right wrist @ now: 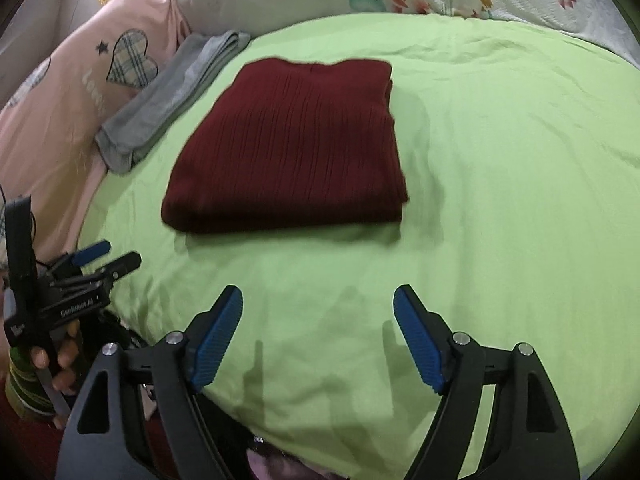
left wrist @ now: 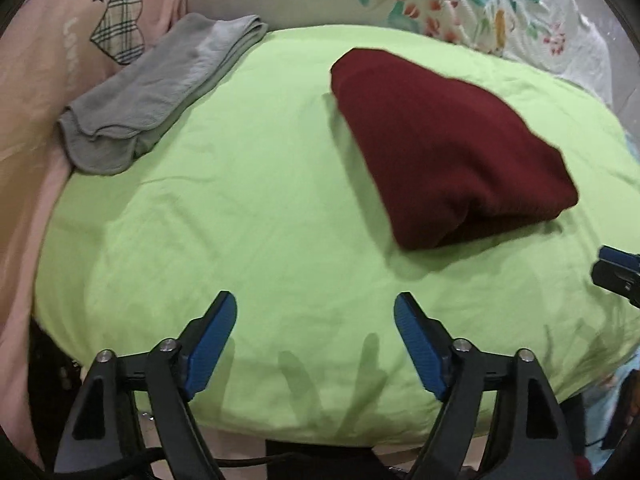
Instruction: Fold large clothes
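Note:
A dark red ribbed garment (left wrist: 448,144) lies folded into a flat rectangle on the light green sheet (left wrist: 248,208); it also shows in the right wrist view (right wrist: 292,148). My left gripper (left wrist: 316,308) is open and empty, hovering over the sheet near its front edge, left of and nearer than the garment. It shows at the left of the right wrist view (right wrist: 110,254). My right gripper (right wrist: 318,300) is open and empty, over the sheet in front of the garment. Its tip shows at the right edge of the left wrist view (left wrist: 618,270).
A folded grey garment (left wrist: 156,92) lies at the sheet's far left (right wrist: 176,92). A pink pillow with a plaid heart (left wrist: 48,60) borders the left side. A floral quilt (left wrist: 460,4) is bunched along the back.

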Available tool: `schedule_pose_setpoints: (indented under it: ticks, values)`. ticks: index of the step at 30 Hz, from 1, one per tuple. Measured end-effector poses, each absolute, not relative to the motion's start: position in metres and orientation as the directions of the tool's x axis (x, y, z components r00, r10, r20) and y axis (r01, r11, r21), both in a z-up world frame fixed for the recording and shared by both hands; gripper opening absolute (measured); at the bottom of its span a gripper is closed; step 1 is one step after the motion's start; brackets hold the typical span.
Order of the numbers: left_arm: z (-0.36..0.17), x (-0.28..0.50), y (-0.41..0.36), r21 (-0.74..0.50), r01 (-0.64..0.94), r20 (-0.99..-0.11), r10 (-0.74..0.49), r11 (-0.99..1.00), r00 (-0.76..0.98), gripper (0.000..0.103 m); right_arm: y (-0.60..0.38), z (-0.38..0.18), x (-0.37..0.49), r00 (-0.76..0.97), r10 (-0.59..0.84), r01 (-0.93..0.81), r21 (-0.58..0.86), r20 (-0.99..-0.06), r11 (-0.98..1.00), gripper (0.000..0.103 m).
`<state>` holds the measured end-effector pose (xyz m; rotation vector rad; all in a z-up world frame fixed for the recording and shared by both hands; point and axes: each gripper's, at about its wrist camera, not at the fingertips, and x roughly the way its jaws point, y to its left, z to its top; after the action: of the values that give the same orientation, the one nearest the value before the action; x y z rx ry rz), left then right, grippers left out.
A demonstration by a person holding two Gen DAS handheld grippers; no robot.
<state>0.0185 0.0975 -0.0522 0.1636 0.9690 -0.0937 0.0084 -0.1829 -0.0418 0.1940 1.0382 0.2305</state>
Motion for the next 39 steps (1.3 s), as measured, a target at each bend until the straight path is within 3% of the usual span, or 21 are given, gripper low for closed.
schedule_pose_setpoints:
  ticks: [6,12,18,24,39]
  values:
    - [-0.048,0.012,0.088,0.207,0.163,-0.828,0.084,0.965,0.554,0.082,-0.179,-0.038,0.001,0.469,0.263,-0.12,0.234,-0.843,0.965,0.079]
    - [0.003,0.005,0.084,0.195,0.185,-0.764,0.031,0.963,0.645,0.083,-0.181,-0.001,0.0,0.533,0.259,-0.157,0.206,-0.805,0.966,0.081]
    - [0.031,0.005,0.075,0.215,0.196,-0.71,0.015,0.957,0.704,0.098,-0.18,0.022,0.004,0.586,0.26,-0.19,0.182,-0.768,0.965,0.09]
    - [0.008,0.028,0.071,0.206,0.198,-0.755,0.027,0.958,0.656,0.098,-0.173,0.004,0.014,0.557,0.252,-0.185,0.178,-0.791,0.967,0.098]
    - [-0.015,0.067,0.073,0.205,0.151,-0.789,0.072,0.967,0.61,0.098,-0.164,-0.018,0.051,0.51,0.254,-0.181,0.186,-0.822,0.966,0.1]
